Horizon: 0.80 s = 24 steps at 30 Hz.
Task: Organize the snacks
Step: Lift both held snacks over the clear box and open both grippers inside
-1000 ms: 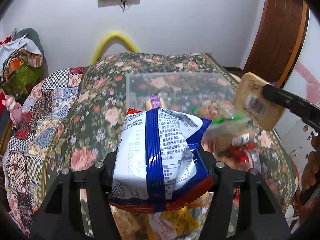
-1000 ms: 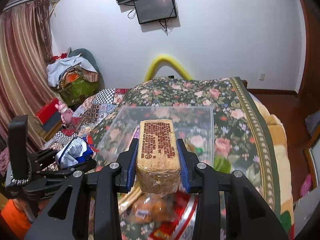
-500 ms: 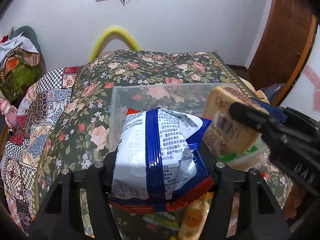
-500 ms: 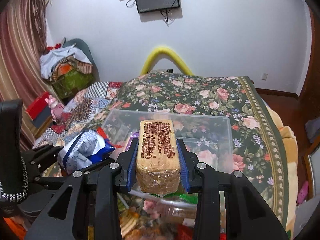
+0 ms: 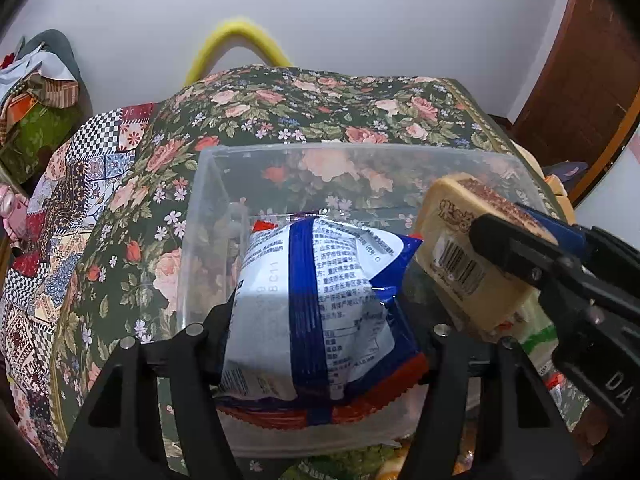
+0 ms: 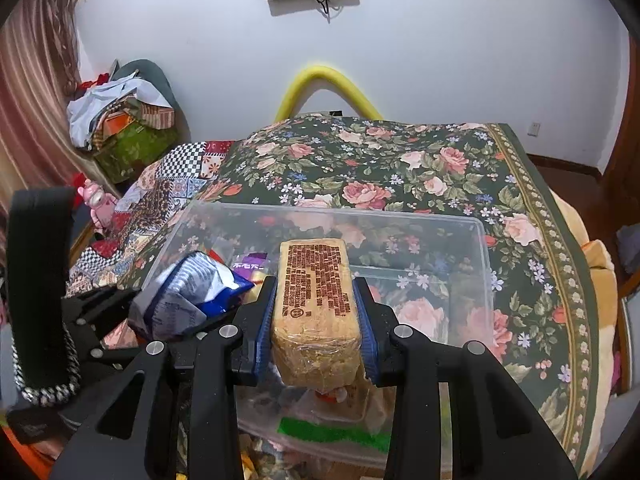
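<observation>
Left gripper (image 5: 316,320) pinching our blue-and-white snack bag (image 5: 316,304) | right gripper (image 6: 316,320) clamping wrapped cake (image 6: 316,304) | clear bin (image 6: 482,240) just ahead, below both (poised, we judge, for dropping in)

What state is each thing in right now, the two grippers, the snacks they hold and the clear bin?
Left gripper: shut on the blue-and-white snack bag.
Right gripper: shut on the wrapped yellow cake block.
Snack bag: held above the bin.
Cake block: held above the bin.
Clear plastic bin: open-topped, some snacks inside.
</observation>
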Motion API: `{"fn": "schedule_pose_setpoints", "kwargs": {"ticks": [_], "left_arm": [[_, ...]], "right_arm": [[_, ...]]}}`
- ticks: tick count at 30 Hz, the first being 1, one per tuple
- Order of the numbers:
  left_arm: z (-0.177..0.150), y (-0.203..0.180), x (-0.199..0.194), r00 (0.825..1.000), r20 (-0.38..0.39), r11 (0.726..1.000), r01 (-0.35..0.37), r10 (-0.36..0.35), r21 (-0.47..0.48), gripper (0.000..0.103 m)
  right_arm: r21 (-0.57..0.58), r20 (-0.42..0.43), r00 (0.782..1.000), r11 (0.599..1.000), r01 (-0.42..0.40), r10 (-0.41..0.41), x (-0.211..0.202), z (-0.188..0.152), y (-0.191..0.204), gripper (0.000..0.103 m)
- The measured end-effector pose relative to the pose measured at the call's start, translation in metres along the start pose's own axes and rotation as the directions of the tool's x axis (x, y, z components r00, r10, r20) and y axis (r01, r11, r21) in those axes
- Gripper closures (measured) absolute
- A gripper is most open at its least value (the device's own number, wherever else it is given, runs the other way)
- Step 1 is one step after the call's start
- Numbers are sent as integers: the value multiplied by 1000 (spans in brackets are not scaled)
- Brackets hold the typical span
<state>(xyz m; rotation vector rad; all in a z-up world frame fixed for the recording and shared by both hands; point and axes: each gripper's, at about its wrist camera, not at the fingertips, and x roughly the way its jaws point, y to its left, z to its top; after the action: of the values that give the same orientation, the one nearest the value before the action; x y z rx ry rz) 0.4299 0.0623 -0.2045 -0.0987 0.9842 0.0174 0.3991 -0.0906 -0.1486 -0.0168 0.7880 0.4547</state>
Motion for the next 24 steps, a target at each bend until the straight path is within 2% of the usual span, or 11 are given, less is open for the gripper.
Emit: {"fn": "schedule_pose_setpoints", "kwargs": {"ticks": [11, 18, 24], "left_arm": [[-3, -2, -6, 999, 34, 999, -39, 38, 24, 31], [-3, 0, -29, 998, 59, 999, -34, 32, 29, 30], [-11, -3, -67, 994, 107, 998, -34, 29, 53, 28]], "right_arm": [[8, -27, 1000, 1000, 8, -7, 10, 3, 0, 66], [-8, 13, 1000, 1000, 26, -26, -18, 4, -1, 60], [-19, 62, 997, 999, 42, -40, -54, -2, 0, 54]]}}
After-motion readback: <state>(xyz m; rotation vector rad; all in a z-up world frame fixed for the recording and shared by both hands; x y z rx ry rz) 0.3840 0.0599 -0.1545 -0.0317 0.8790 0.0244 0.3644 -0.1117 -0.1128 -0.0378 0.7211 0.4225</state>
